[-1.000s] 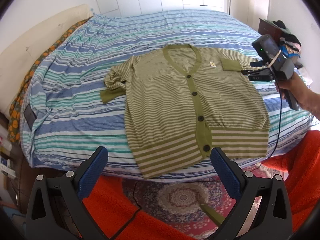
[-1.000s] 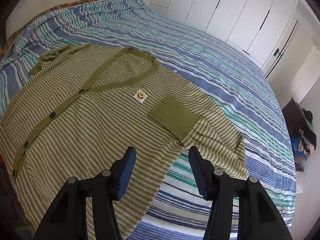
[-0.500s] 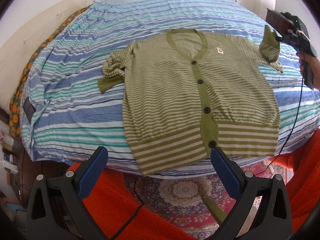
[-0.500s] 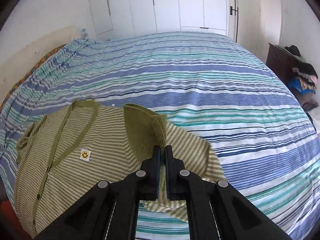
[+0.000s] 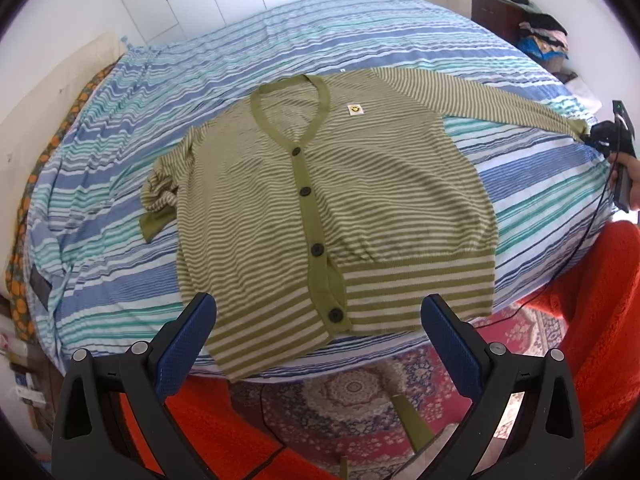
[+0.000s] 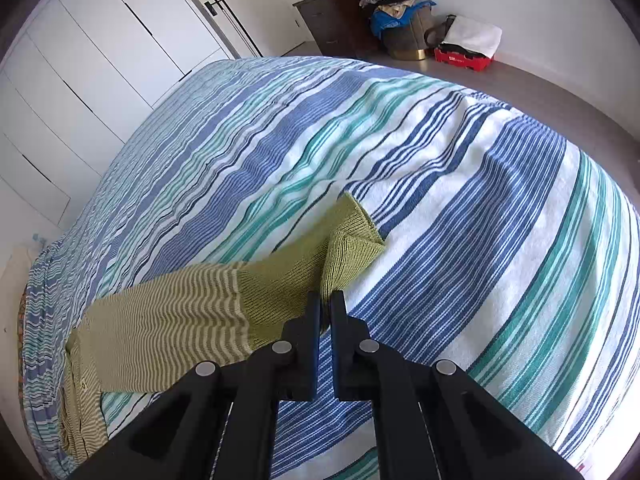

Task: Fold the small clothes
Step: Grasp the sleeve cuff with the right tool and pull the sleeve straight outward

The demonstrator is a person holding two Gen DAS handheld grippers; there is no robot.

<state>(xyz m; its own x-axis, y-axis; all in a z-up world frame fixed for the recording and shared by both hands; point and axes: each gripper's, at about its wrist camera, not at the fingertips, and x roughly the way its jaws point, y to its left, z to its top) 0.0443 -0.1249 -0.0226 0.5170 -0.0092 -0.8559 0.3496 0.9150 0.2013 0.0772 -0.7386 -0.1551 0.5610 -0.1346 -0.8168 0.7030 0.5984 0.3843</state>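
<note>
A green and cream striped cardigan (image 5: pixel 340 184) lies face up and buttoned on the striped bed (image 5: pixel 120 184), hem toward me. Its right sleeve (image 5: pixel 480 96) is stretched straight out to the right. My right gripper (image 6: pixel 326 300), also in the left wrist view (image 5: pixel 590 138), is shut on the sleeve's solid green cuff (image 6: pixel 348 248), just above the bedspread (image 6: pixel 480 220). The other sleeve (image 5: pixel 160 196) lies bunched at the cardigan's left side. My left gripper (image 5: pixel 318 320) is open and empty, held off the near bed edge in front of the hem.
A patterned rug (image 5: pixel 352 392) and orange fabric (image 5: pixel 600 300) lie below the bed's near edge. A dark dresser (image 6: pixel 340 20) with piled clothes, a basket and a red box (image 6: pixel 464 58) stand by the far wall. White wardrobe doors (image 6: pixel 100 60) are behind the bed.
My right gripper closed on the folded-in sleeve's cuff, lifted it and pulled it out to the right, so the sleeve now lies straight. My left gripper stayed open by the hem.
</note>
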